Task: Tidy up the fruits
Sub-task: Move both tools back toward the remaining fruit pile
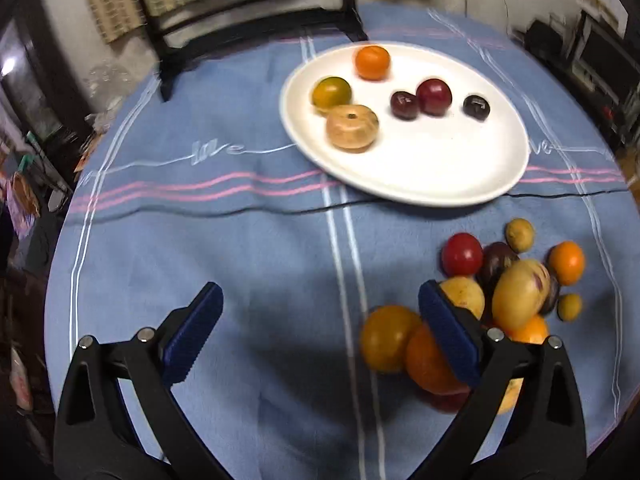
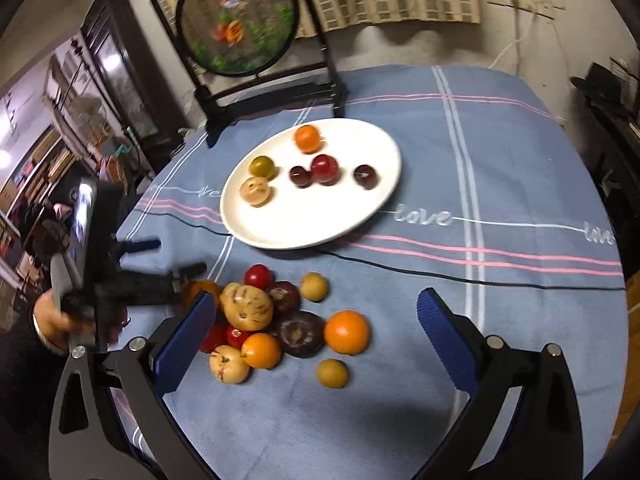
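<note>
A white plate [image 2: 256,236] is seen on the blue striped cloth [image 2: 520,160] that covers the tabletop, just above the middle of the right wrist frame. Six fruits are laid on it: an orange one [image 2: 307,138] at the far rim, a greenish-yellow one [image 2: 262,167] touching a tan flat one [image 2: 256,191] on the left, and three dark red ones [image 2: 325,169] in a row on the right.

A loose pile of fruits [image 2: 280,320] is seen below the plate on the cloth, near it but apart; yellow, red, orange and dark purple pieces are heaped together, and a small tan one [image 2: 332,373] lies just beside the heap.

The right gripper [image 2: 316,324] is held over the lower part of the frame with its blue fingers [image 2: 444,340] spread wide; nothing is clamped, though the pile is seen between and behind them. The left gripper [image 1: 320,328] is shown in its own view with fingers [image 1: 192,332] likewise wide apart and empty, bare cloth between them, the pile lying at the lower right behind its right finger. In the right wrist view the left gripper is seen blurred at the left edge, held by a hand [image 2: 52,320].

A round framed ornament [image 2: 238,18] stands at the far edge of the tabletop, upper left of the frame.
</note>
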Demonstrator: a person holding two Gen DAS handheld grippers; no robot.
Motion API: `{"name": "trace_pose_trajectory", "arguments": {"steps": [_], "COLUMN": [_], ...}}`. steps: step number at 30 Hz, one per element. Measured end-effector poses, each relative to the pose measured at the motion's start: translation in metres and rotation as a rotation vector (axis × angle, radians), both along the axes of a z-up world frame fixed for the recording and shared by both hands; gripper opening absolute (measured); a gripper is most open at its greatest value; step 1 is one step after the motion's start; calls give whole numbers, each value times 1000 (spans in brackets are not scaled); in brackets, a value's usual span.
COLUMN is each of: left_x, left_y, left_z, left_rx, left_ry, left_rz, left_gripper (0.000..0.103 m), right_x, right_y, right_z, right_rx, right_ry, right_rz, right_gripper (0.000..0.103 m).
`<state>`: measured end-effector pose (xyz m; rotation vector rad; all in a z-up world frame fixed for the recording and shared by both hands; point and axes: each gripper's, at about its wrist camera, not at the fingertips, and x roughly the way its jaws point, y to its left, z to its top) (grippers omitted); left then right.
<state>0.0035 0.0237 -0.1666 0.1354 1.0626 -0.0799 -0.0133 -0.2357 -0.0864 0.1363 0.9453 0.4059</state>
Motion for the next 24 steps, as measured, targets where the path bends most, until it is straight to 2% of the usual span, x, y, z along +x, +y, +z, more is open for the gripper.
{"name": "trace_pose_trajectory", "arguments": {"steps": [2,5,7,9,12,15,17,19,22,24], "left_x": [-20,-42,-53,-57,-60,-61,-62,-62,-62,-62], "left_y": [15,31,48,62,81,89,92,95,97,97], "left_z": [0,0,0,2,6,11,13,13,11,11], "left_rx": [-38,-18,-33,-50,-66,-73,-76,-69,-64,-65], "left_ry": [22,33,46,49,39,26,22,22,33,36], "left_rz": [6,10,47,89,134,147,145,144,141,139], "left_gripper": [99,99,99,99,99,99,99,99,99,99], "right_x": [11,34,45,47,28,5,-6,-21,-30,-22], "right_y": [17,54,77,84,65,23,-3,-25,-19,7], "right_z": [-3,-14,-28,-44,-57,-59,-59,-54,-44,-35], "right_rx": [4,-25,-85,-188,-257,-295,-272,-203,-196,-211], "right_ry": [13,29,38,62,91,103,122,134,97,46], "right_rz": [17,64,90,97,112,53,-17,-68,-55,-12], "right_gripper": [102,102,102,102,102,102,102,102,102,102]}}
